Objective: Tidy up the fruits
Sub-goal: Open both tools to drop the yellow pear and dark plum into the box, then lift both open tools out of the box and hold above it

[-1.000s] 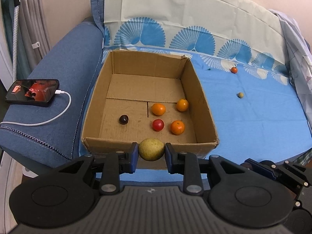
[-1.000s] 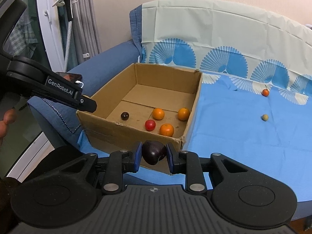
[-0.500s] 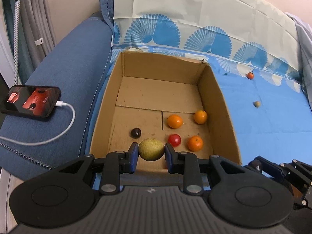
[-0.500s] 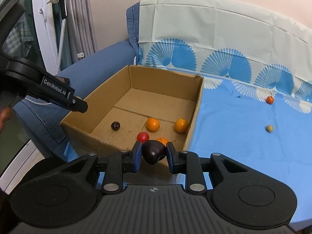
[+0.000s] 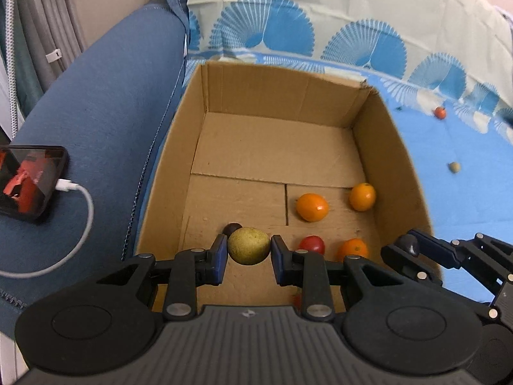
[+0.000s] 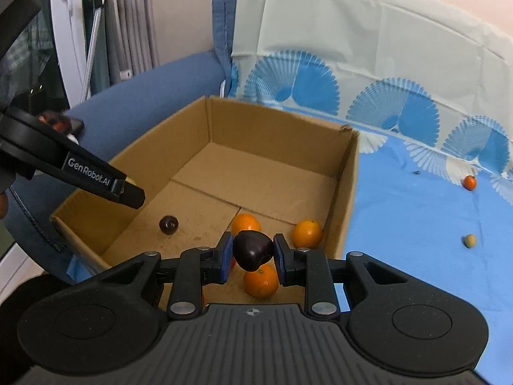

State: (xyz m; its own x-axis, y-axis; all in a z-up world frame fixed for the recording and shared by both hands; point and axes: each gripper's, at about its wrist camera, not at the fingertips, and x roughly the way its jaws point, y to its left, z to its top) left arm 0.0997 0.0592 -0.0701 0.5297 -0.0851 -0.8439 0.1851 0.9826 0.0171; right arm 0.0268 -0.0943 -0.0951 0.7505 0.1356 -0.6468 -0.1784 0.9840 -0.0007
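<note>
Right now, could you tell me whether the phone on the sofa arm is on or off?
On: the phone shows a lit red picture, and a white cable is plugged into it.

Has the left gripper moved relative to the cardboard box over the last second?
Yes. The left gripper, shut on the yellow-green fruit, was short of the cardboard box's near wall; now it is over the box floor.

The left gripper (image 5: 249, 255) points steeply down, jaws closed on a fruit; the right gripper (image 6: 252, 258) is likewise closed.
</note>
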